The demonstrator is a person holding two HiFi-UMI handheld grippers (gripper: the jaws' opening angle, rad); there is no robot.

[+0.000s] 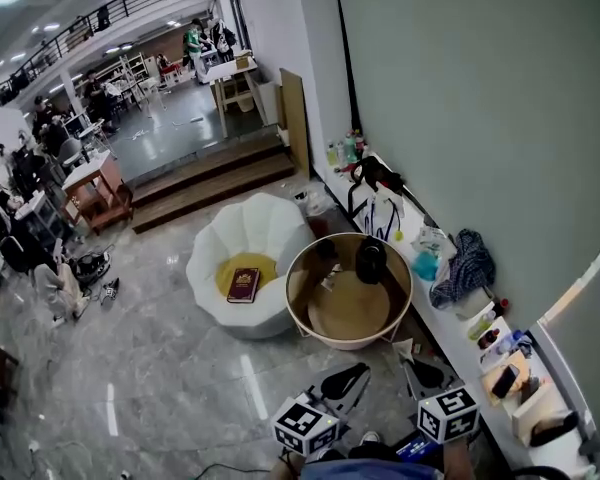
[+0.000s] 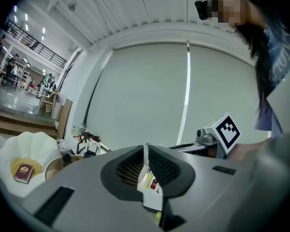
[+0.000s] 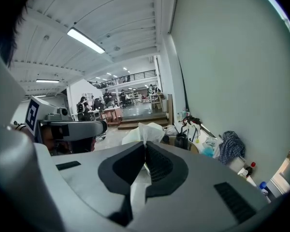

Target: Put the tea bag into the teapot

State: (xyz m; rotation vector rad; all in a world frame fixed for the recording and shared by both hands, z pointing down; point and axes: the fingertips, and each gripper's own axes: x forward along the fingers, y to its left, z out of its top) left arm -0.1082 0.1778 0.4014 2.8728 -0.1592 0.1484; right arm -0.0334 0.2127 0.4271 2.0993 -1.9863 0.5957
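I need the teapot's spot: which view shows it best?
Head view: the teapot stands whole on the round table. Right gripper view shows the teapot small, far off. Left gripper view: cannot make it out.

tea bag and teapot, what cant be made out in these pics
Tea bag: not identifiable; the left gripper view shows only a thin white sliver, edge-on, pinched in the left hand-held gripper.
The dark teapot on the round wooden tray table: too small in the head view to tell whether its lid is on.
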